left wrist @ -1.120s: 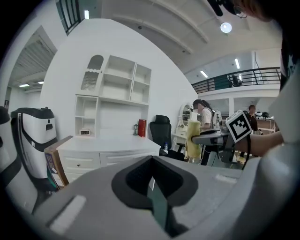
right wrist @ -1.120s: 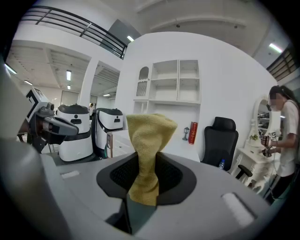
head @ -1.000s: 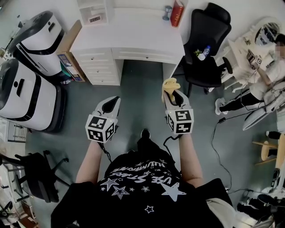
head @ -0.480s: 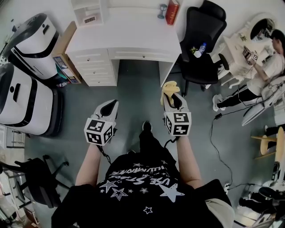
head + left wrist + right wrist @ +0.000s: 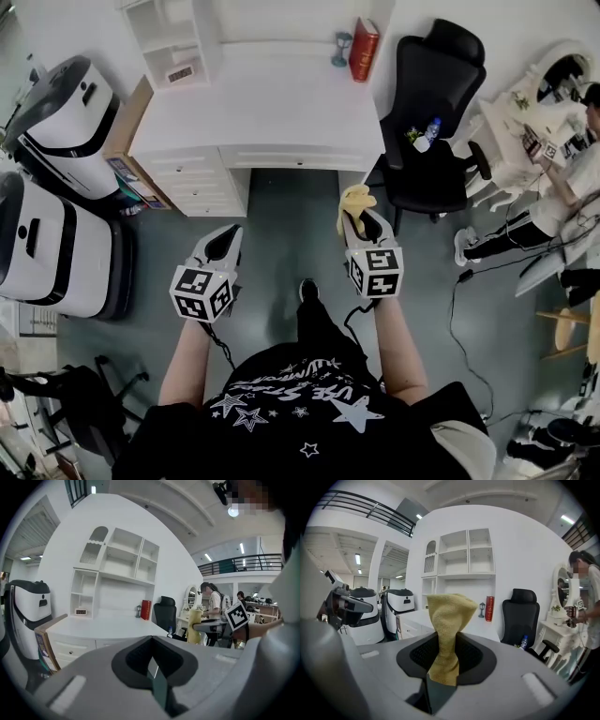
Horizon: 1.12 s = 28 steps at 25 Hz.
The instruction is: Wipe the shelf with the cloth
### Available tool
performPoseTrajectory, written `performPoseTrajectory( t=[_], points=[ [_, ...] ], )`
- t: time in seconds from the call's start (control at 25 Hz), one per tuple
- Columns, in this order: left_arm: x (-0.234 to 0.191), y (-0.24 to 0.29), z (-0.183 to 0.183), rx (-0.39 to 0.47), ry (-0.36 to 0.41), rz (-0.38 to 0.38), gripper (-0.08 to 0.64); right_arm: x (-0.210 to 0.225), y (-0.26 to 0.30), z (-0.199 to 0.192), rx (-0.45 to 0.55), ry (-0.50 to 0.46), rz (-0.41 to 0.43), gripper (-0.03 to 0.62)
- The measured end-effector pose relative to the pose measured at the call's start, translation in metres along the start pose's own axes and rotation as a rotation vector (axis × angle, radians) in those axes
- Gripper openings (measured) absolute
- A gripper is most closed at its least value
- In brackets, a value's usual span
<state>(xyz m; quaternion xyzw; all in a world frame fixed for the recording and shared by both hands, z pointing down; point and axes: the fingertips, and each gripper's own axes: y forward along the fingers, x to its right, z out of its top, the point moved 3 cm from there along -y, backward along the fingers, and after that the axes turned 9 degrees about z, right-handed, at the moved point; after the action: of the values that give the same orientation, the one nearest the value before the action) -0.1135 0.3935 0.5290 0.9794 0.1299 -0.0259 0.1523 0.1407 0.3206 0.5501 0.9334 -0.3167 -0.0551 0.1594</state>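
"While the shelf (image 5: 167, 42) stands well ahead of your tools, what have they got hold of?"

"My right tool (image 5: 360, 223) is clamped tight on the yellow cloth (image 5: 356, 199), which bunches up past its tips. My left tool (image 5: 223, 246), beside it, is closed on nothing."

"How will the cloth handle?"

"Light, soft and floppy, I'd judge, so it will fold under pressure. I hold it low, leaving a good wad free to rub with. The shelf sits beyond the white surface (image 5: 272, 103), not yet touched."
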Motion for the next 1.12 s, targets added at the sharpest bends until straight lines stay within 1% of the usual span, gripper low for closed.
performPoseTrajectory(
  t=[0.16, 0.4, 0.52, 0.64, 0.8, 0.96, 1.12],
  points=[
    [-0.002, 0.059, 0.024, -0.008, 0.009, 0.014, 0.001, 0.056, 0.046, 0.02, -0.002, 0.003, 0.018, 0.132],
    [-0.012, 0.143, 0.061, -0.004, 0.019, 0.079, 0.001, 0.128, 0.102, 0.045, 0.01, 0.018, 0.045, 0.132],
    [-0.016, 0.171, 0.073, 0.008, 0.011, 0.107, 0.001, 0.157, 0.121, 0.054, 0.012, 0.014, 0.055, 0.132],
    [-0.02, 0.19, 0.084, 0.022, -0.006, 0.126, 0.001, 0.173, 0.138, 0.063, 0.012, 0.001, 0.067, 0.132],
    [-0.028, 0.215, 0.1, 0.03, 0.001, 0.129, 0.001, 0.18, 0.158, 0.074, 0.023, 0.0, 0.081, 0.132],
    [-0.035, 0.249, 0.108, 0.028, 0.002, 0.096, 0.001, 0.192, 0.175, 0.08, 0.023, 0.007, 0.069, 0.133],
    [-0.052, 0.293, 0.125, 0.036, 0.007, 0.052, 0.001, 0.21, 0.205, 0.092, 0.025, 0.014, 0.029, 0.133]
  ],
)
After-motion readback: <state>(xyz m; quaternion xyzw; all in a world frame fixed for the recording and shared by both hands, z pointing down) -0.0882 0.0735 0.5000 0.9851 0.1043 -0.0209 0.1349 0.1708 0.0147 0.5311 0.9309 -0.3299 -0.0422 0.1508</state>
